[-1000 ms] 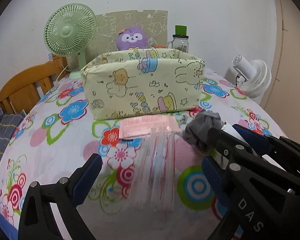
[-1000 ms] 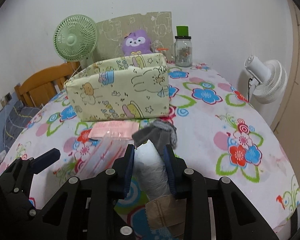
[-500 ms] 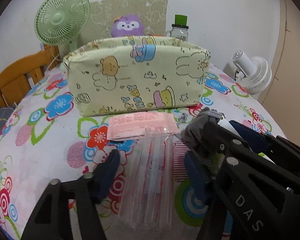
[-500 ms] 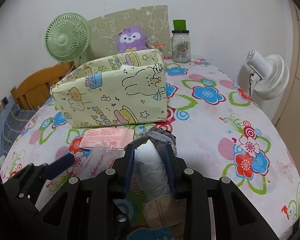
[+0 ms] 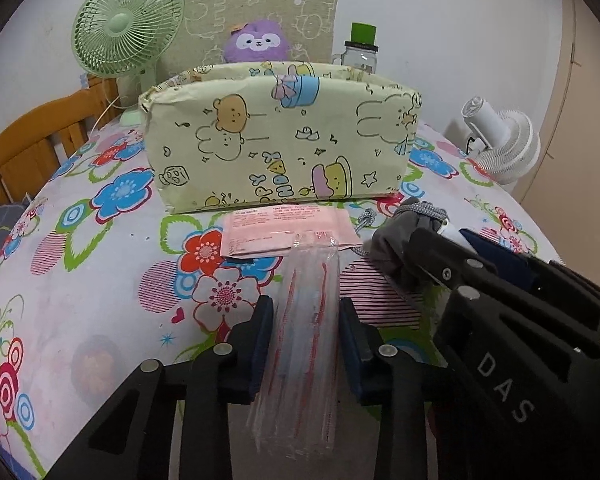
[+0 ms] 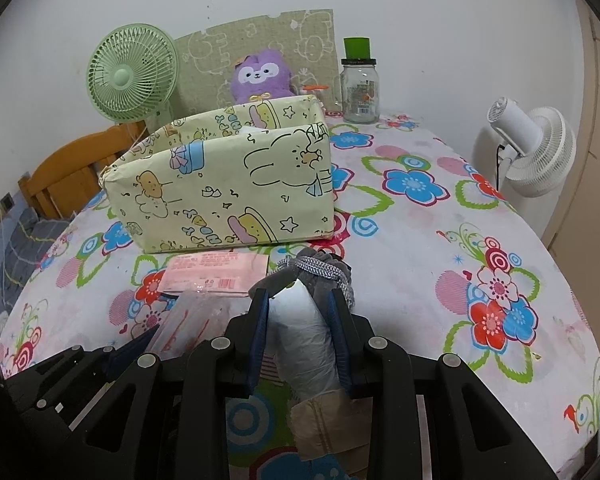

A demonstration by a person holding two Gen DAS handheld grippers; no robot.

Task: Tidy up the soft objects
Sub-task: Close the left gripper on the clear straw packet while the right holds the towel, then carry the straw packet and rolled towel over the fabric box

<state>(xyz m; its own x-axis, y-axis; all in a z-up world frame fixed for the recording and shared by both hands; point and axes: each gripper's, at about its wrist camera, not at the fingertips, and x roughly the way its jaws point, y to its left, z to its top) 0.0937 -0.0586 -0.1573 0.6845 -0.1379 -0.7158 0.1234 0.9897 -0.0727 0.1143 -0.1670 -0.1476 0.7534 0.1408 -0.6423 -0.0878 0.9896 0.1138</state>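
Observation:
My left gripper (image 5: 306, 312) is shut on a clear plastic packet (image 5: 304, 344) with red lines, lying lengthwise between its pads on the flowered tablecloth. My right gripper (image 6: 298, 300) is shut on a grey drawstring pouch (image 6: 312, 280) with a pale roll inside it; it also shows at the right of the left wrist view (image 5: 404, 236). A flat pink packet (image 5: 288, 230) lies just ahead, in front of a yellow cartoon-print fabric box (image 5: 280, 140), open at the top (image 6: 236, 184).
A green fan (image 5: 128, 36), a purple plush (image 5: 260, 42) and a glass jar with green lid (image 6: 359, 84) stand behind the box. A white fan (image 6: 536, 152) stands off the table's right edge. A wooden chair (image 5: 32, 140) is at left.
My left gripper's fingers have closed from wide open onto the clear packet. Both grippers have moved a little closer to the fabric box. The right gripper still holds the pouch.

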